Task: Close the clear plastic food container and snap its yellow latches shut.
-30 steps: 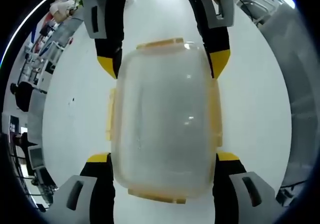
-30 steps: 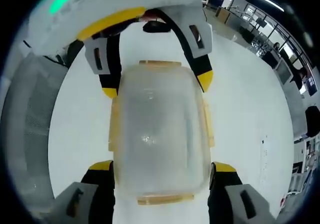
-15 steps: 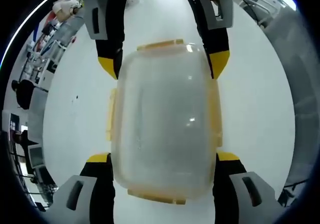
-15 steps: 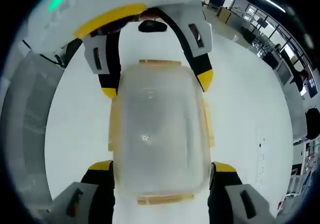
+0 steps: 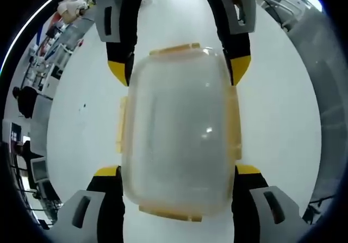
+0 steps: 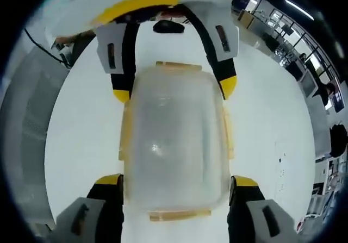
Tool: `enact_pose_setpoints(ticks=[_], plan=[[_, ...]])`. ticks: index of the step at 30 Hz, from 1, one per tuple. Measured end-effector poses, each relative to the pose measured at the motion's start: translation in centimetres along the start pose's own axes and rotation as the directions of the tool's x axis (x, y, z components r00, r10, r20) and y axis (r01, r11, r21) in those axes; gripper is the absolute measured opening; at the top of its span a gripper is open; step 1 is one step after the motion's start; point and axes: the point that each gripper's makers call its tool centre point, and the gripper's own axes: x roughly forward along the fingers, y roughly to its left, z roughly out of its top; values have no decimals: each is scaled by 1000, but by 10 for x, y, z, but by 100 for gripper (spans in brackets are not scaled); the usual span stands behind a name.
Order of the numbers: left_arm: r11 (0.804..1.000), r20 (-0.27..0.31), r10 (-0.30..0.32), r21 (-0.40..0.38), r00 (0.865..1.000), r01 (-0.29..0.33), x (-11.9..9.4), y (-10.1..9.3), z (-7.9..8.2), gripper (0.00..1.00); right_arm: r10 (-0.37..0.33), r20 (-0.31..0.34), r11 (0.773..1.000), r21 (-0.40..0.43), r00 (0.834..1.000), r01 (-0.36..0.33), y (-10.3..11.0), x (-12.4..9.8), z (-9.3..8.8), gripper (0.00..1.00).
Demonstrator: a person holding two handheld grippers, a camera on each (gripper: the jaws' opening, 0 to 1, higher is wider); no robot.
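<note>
Unlabelled clear container (image 5: 178,131), yellow latches (image 5: 235,123)

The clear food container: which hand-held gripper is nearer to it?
Neither clearly. The left hand-held gripper and the right hand-held gripper each straddle an opposite end of the clear food container, jaws beside its yellow-latched sides.

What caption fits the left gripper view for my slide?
Clear lidded container with yellow latches on a white table, bracketed by both claws.

Clear container (image 5: 176,134) w/ lid on, yellow latches (image 5: 235,124) along edges, flat on white table.
</note>
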Motion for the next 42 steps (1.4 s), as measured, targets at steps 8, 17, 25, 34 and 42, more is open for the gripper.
enact_pose_setpoints(ticks=[8,17,25,34,42], plan=[[998,46,30,-53,998,-28,-7,4,2,87,-42,61,996,86,997,36,3,-11,-2,81],[994,64,54,-100,996,-48,-11,-6,-7,86,-84,69,983,169,994,71,15,-12,-19,80],[987,83,77,-150,994,-64,-19,-8,-9,87,-96,80,977,196,992,79,20,-18,-23,80],[974,114,101,-215,988,-75,-27,-15,-11,88,-108,110,968,237,988,80,29,-24,-23,78],[956,145,133,-280,980,-89,-34,-20,-10,87,-159,154,951,288,975,109,34,-33,-20,78]])
